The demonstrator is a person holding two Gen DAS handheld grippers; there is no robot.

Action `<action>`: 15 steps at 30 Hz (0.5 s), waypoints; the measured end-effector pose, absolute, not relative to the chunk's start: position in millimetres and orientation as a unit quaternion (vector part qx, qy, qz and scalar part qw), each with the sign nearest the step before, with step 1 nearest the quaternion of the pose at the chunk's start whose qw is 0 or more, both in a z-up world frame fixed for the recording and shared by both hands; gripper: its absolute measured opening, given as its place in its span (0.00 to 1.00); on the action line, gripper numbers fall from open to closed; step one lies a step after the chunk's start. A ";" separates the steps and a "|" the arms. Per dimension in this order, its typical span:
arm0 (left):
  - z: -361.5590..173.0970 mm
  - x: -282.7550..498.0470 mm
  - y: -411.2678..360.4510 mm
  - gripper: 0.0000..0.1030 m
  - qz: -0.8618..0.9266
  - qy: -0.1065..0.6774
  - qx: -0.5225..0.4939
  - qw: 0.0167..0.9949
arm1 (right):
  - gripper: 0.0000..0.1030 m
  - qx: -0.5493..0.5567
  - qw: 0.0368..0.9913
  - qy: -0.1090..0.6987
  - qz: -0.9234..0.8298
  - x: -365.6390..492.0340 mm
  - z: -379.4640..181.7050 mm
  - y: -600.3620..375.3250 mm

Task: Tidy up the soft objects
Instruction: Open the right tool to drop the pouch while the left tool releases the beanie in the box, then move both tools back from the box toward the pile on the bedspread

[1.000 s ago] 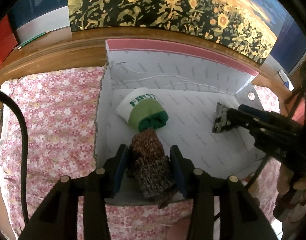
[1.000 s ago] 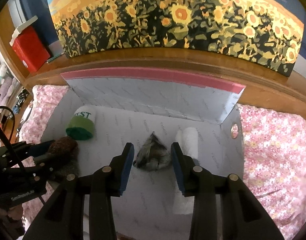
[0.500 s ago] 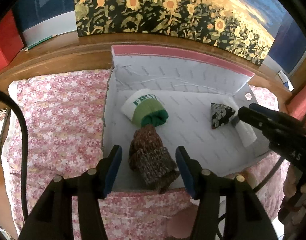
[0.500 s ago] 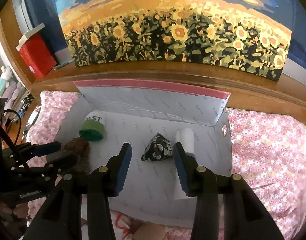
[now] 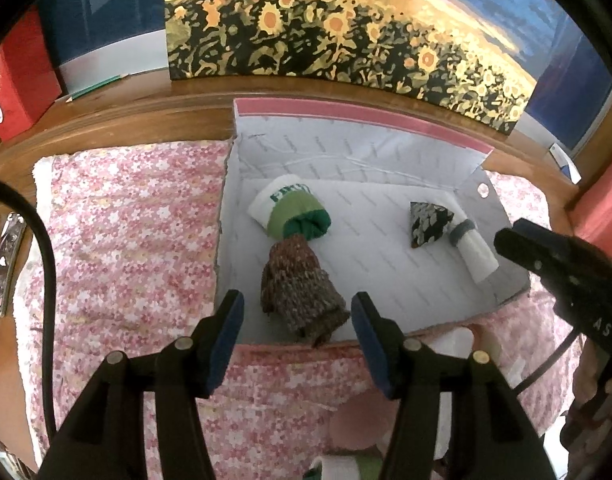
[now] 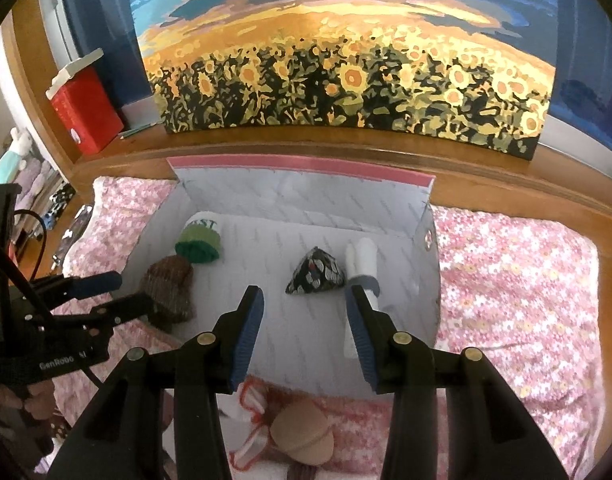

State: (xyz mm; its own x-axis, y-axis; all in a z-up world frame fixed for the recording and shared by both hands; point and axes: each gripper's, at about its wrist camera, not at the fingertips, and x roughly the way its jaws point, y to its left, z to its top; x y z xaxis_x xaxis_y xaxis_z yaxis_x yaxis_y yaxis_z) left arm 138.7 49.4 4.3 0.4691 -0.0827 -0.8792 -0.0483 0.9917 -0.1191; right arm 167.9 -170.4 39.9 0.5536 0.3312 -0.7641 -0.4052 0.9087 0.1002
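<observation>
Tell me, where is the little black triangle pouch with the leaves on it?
The pouch lies in the white box, on its right side in both views, right beside the rolled white sock and far from the brown knitted sock.

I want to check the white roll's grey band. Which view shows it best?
Left wrist view: the white roll lies unobstructed, grey band clear. In the right wrist view a right gripper finger partly covers the roll and band.

We've got a sunflower painting (image 6: 346, 80) leaning on a wooden ledge (image 6: 306, 152), pink floral bedspread (image 6: 514, 280) below, probably daylight coming in.
</observation>
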 end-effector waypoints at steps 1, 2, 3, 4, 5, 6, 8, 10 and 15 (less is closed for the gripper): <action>5.1 137.6 49.2 0.57 -0.010 0.515 -0.063 0.855 | 0.43 -0.045 0.880 0.424 0.209 165.6 40.2 -171.6; 5.7 136.4 48.6 0.57 -0.010 0.514 -0.064 0.855 | 0.43 -0.046 0.880 0.424 0.208 163.3 40.5 -172.7; 6.4 134.3 48.3 0.57 -0.010 0.514 -0.064 0.856 | 0.43 -0.046 0.880 0.424 0.208 160.9 40.8 -173.9; 7.0 132.4 48.4 0.57 -0.010 0.513 -0.064 0.856 | 0.43 -0.047 0.880 0.424 0.208 159.5 41.0 -174.7; 7.8 130.3 48.1 0.57 -0.009 0.513 -0.064 0.856 | 0.43 -0.046 0.880 0.424 0.207 157.2 41.5 -176.4; 8.8 128.3 47.6 0.57 -0.009 0.512 -0.064 0.856 | 0.43 -0.046 0.880 0.424 0.207 154.7 42.0 -177.9; 10.7 124.1 47.0 0.57 -0.008 0.511 -0.065 0.857 | 0.43 -0.048 0.881 0.424 0.207 154.6 41.9 -177.5; 12.2 121.2 46.7 0.57 -0.008 0.510 -0.065 0.858 | 0.43 -0.048 0.881 0.423 0.206 148.6 42.1 -179.8; 15.5 111.8 45.4 0.57 -0.005 0.509 -0.066 0.858 | 0.43 -0.049 0.881 0.423 0.206 134.9 42.7 -185.8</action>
